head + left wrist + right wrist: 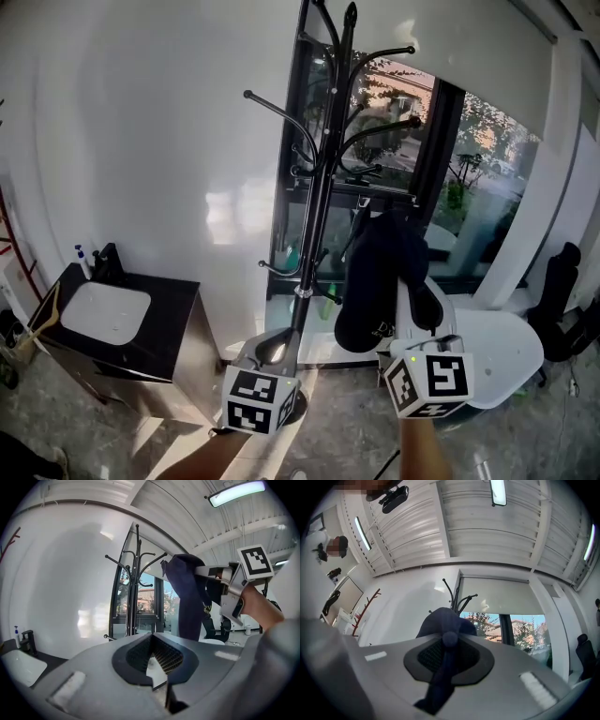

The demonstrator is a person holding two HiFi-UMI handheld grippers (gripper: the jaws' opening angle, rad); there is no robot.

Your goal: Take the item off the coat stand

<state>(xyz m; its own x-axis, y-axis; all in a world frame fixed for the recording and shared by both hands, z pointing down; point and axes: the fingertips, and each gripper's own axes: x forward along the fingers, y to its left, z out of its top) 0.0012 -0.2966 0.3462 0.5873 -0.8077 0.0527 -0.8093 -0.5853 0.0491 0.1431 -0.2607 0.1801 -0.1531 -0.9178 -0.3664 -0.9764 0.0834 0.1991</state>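
Note:
The black coat stand (323, 169) rises in front of a dark-framed window, and its curved hooks are bare. A dark navy cloth item (375, 281), like a cap, hangs to the right of the stand, apart from it. My right gripper (394, 230) is shut on the item's top, and the cloth hides its tips. In the right gripper view the navy cloth (443, 667) runs between the pads of the right gripper (445, 651). My left gripper (272, 349) is low, near the stand's pole. Its jaws are together with nothing in them in the left gripper view (152, 656), which also shows the item (187, 597).
A black cabinet with a white sink (103, 314), a tap and a soap bottle stands at the left against the white wall. A white round table (511, 347) and a black chair (561, 281) are at the right. The stand's base (300, 403) sits on the marble floor.

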